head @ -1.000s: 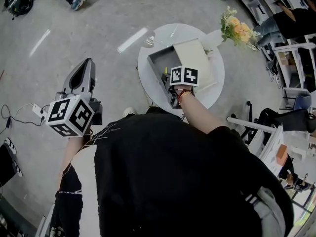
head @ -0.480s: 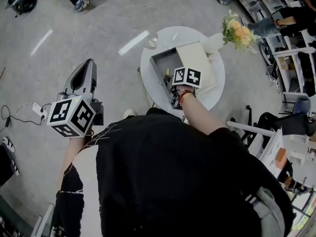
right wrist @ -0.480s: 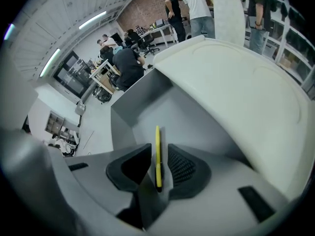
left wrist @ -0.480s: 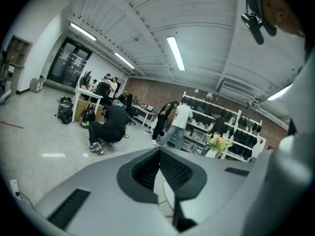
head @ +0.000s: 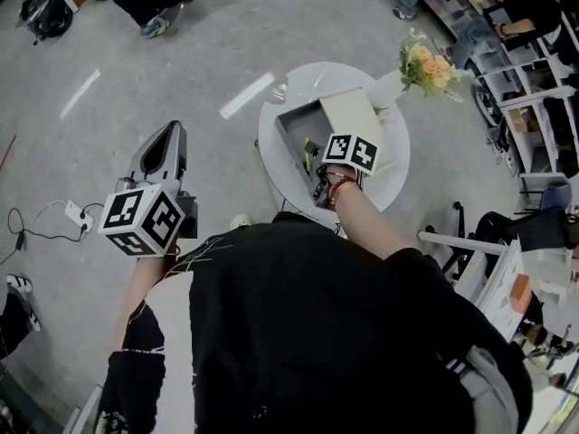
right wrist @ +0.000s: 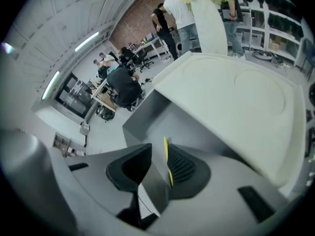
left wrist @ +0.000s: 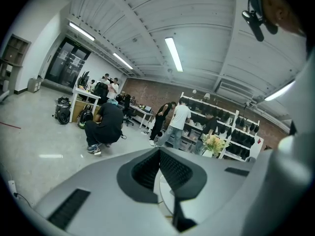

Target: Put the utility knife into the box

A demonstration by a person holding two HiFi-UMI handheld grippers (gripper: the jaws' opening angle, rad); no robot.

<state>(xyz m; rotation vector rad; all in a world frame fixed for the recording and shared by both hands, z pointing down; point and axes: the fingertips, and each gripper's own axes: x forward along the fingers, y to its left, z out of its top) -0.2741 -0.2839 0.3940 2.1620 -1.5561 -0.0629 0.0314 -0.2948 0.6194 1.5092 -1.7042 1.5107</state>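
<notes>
Knife (right wrist: 167, 163): its yellow edge and grey body stand between the jaws of the right gripper (right wrist: 158, 154), which are clamped on it, with the knife pressed against the ribbed pad on the right-hand side. Just ahead of those jaws lies the open grey box (right wrist: 162, 117), so the knife hangs over the box's hollow, close to its near wall, and has not yet been let go. The pale lid (right wrist: 231, 107) slants over the part of the box to the right of the jaws, leaving only the left portion open. The box sits on a round table (head: 389, 179). The left gripper (left wrist: 160, 151) is held well off to the side over bare floor, its jaws pressed together on nothing. Judging from this, the main risk is a release too near the wall or the lid's edge: the knife could catch there and tip out onto the table, or slide under the lid at an angle. With the left gripper away, nothing steadies the box, so a nudge could shift it.
</notes>
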